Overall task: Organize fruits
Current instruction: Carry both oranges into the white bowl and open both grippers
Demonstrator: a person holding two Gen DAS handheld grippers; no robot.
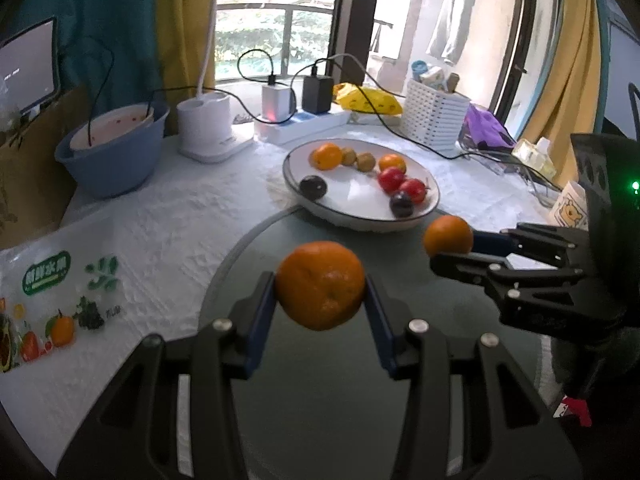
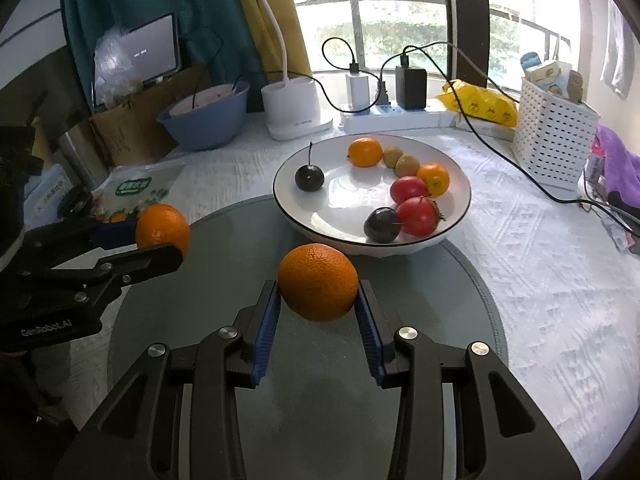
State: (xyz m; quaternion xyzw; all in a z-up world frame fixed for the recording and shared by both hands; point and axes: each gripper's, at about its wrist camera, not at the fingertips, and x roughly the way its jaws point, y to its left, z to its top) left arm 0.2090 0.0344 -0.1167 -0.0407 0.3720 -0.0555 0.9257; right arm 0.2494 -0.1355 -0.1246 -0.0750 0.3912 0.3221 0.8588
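Observation:
My left gripper (image 1: 320, 286) is shut on an orange (image 1: 321, 284) and holds it above the grey round mat (image 1: 320, 380). My right gripper (image 2: 317, 286) is shut on a second orange (image 2: 318, 282) above the same mat (image 2: 200, 280). Each gripper shows in the other's view: the right one (image 1: 448, 246) at the right, the left one (image 2: 162, 234) at the left. Beyond both stands a white plate (image 2: 320, 224) holding two oranges (image 2: 365, 152), two kiwis (image 2: 407, 165), two red tomatoes (image 2: 418, 216) and two dark plums (image 2: 309, 178). The plate also shows in the left wrist view (image 1: 352, 216).
A printed fruit bag (image 1: 52, 300) lies at the left on the white cloth. At the back are a blue basin (image 2: 208, 116), a white lamp base (image 2: 294, 110), a power strip with chargers and cables (image 2: 396, 116), a yellow packet (image 2: 480, 104) and a white basket (image 2: 554, 144).

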